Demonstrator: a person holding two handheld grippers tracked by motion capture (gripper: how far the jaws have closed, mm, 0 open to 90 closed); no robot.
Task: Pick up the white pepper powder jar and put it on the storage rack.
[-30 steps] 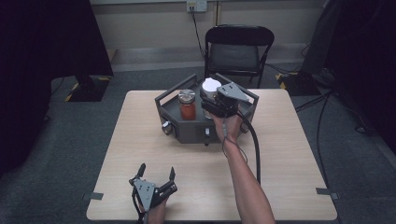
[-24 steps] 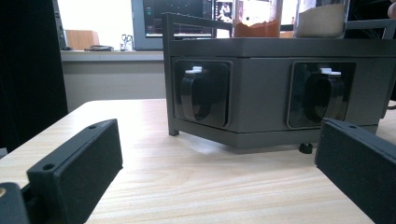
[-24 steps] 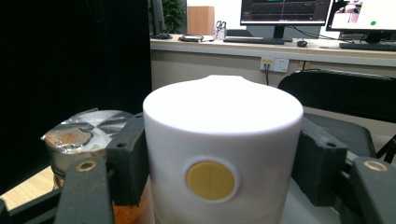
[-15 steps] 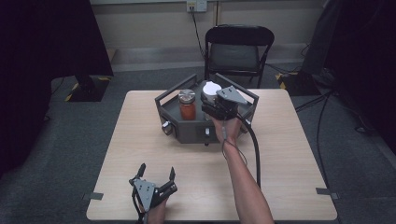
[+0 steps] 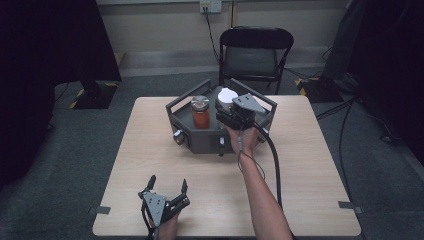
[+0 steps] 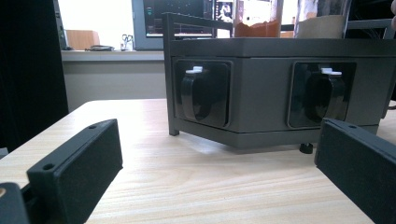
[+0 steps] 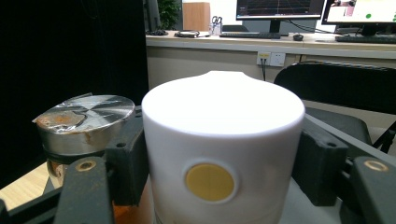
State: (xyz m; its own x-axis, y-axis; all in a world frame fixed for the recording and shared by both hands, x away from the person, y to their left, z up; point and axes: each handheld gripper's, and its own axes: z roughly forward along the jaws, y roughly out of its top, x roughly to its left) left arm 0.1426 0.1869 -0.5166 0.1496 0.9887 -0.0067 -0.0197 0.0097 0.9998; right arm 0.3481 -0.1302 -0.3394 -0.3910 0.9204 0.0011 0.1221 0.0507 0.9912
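A dark grey rack [image 5: 200, 142] with two front knobs [image 6: 196, 93] stands at the table's far middle. In it is a glass jar [image 5: 200, 112] of orange-red stuff with a metal lid [image 7: 84, 126]. Beside the jar, my right gripper [image 5: 226, 107] is shut on a white round container [image 5: 227, 96], and its pads [image 7: 128, 154] press both sides of the container [image 7: 222, 140]. My left gripper [image 5: 167, 184] rests low near the table's front edge. It is open, with nothing between its fingers [image 6: 79, 168], and points at the rack [image 6: 261, 70].
A black folding chair [image 5: 255, 55] stands behind the table [image 5: 310, 175]. Cables run over the floor at the right. The right gripper's cable [image 5: 272, 160] trails along the forearm. Dark curtains hang at both sides.
The right gripper with the white container has sunk very slightly over the rack. The left gripper has not moved.
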